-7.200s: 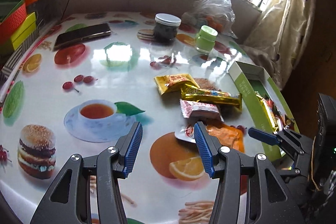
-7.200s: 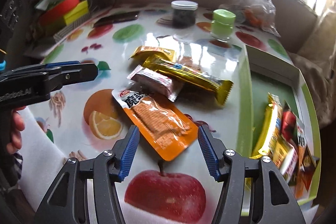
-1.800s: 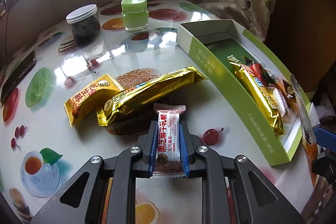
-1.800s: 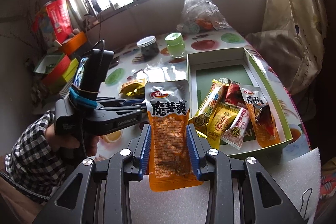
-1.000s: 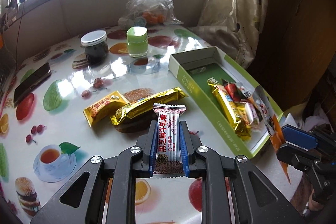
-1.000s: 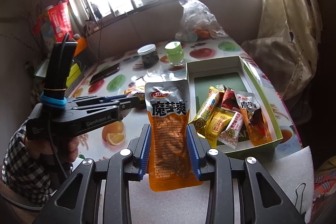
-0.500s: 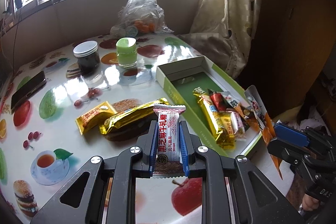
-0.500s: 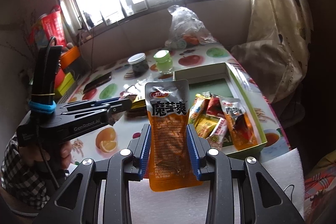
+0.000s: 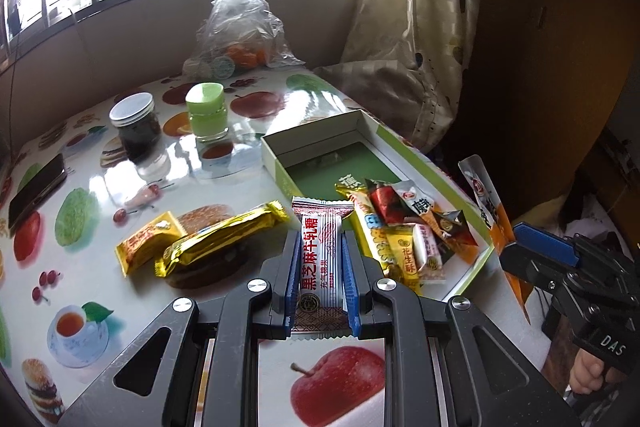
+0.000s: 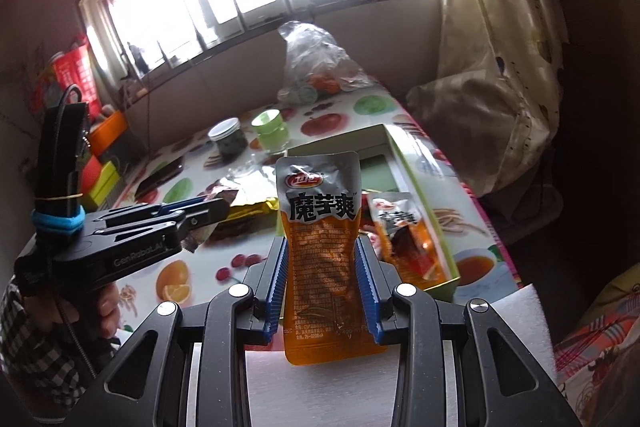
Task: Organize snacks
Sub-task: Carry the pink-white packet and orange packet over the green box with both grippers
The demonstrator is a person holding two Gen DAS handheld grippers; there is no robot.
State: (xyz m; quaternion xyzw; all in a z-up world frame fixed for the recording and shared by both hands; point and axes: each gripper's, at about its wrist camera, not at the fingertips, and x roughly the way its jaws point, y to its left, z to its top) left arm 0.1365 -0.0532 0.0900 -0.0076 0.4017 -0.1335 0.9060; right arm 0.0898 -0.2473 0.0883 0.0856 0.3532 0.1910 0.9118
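Left gripper [image 9: 320, 275] clamped on a pink-and-white candy packet [image 9: 320, 259], packet upright between the blue fingers [image 9: 291, 279], held above the table [image 9: 100, 195] near the green box's [image 9: 280, 179] near corner. Right gripper [image 10: 323, 287] clamped on an orange konjac snack pouch [image 10: 320, 251], pouch standing up between its fingers [image 10: 366, 291], raised over the table's front edge, box behind it.

Green box sits open on the table's right side; several wrapped snacks [image 9: 404, 235] piled in its near end, far end bare green. Another orange pouch [image 10: 404, 231] lies in the box, seen from right wrist view. On the table left of the box: long gold bar [image 9: 220, 235] and small yellow packet [image 9: 146, 241], touching each other.

Farther back: dark jar with white lid [image 9: 134, 125], green-lidded jar [image 9: 206, 111], clear plastic bag [image 9: 238, 31] by the wall, phone [image 9: 36, 189] at far left.
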